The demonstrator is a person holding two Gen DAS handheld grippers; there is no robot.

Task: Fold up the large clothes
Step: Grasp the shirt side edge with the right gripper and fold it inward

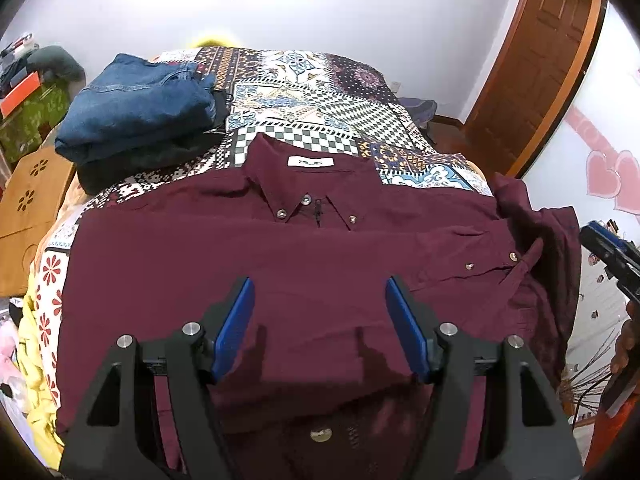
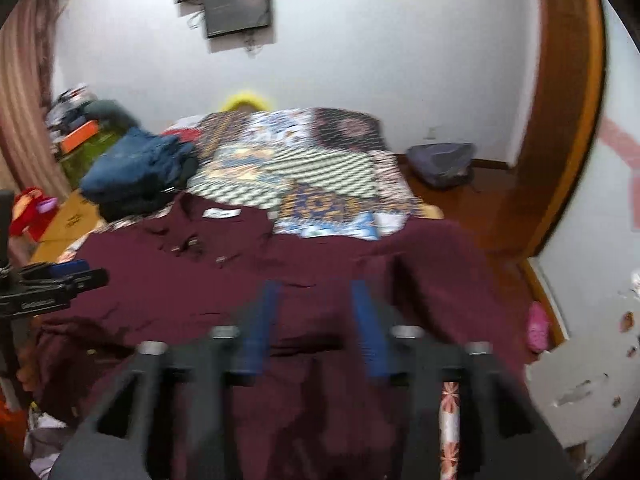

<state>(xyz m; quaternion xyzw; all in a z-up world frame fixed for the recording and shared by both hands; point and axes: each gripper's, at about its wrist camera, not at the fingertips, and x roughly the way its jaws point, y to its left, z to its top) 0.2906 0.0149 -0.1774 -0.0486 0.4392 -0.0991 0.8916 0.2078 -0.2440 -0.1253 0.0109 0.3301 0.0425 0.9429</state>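
Observation:
A large maroon button-down shirt (image 1: 248,264) lies front up on the patterned bed, collar away from me, its left side folded in and a sleeve bunched at the right edge (image 1: 536,236). My left gripper (image 1: 320,292) hovers open and empty over the shirt's middle. My right gripper (image 2: 316,292) is open and empty above the shirt's right part (image 2: 420,272); that view is blurred. The right gripper also shows at the right edge of the left wrist view (image 1: 608,252), and the left gripper at the left edge of the right wrist view (image 2: 60,280).
Folded blue jeans (image 1: 140,108) sit on dark clothes at the bed's far left. The patterned bedspread (image 1: 320,96) extends beyond the collar. A wooden cabinet (image 1: 28,208) stands left, a wooden door (image 1: 536,64) right, a bag (image 2: 440,164) on the floor.

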